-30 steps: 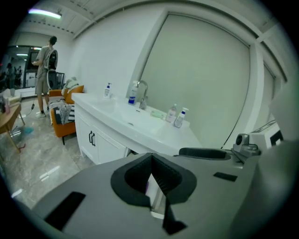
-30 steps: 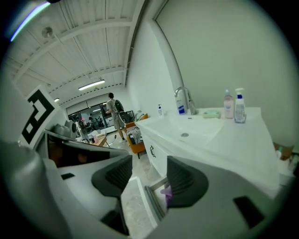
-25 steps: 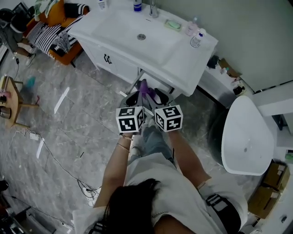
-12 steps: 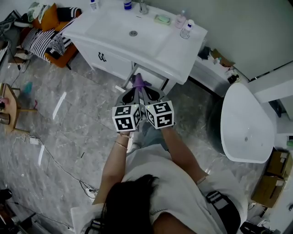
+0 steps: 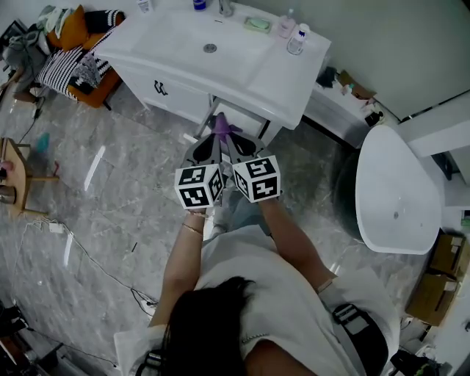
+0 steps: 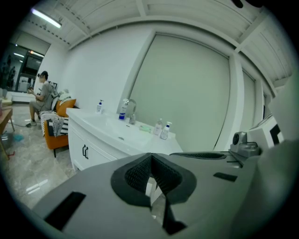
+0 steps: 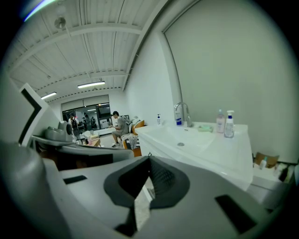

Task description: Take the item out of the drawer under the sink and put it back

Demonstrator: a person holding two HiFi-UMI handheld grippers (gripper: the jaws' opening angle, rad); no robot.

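Note:
The white sink vanity stands at the top of the head view. Below its front edge a white drawer looks pulled out. I cannot make out what lies inside it. My left gripper and right gripper are held side by side, pointing at that drawer. A small purple piece shows at their front ends; I cannot tell what it is. In the left gripper view the left gripper is shut with nothing between its pads. The right gripper is likewise shut and empty in its own view.
Bottles, a green soap dish and a faucet sit on the counter. An orange chair with striped cloth is to the left and a white oval tub to the right. Cables cross the marble floor. A person sits far off.
The head view has shifted, so the vanity sits slightly higher and further left. Both grippers have stayed side by side before the drawer, a touch closer together.

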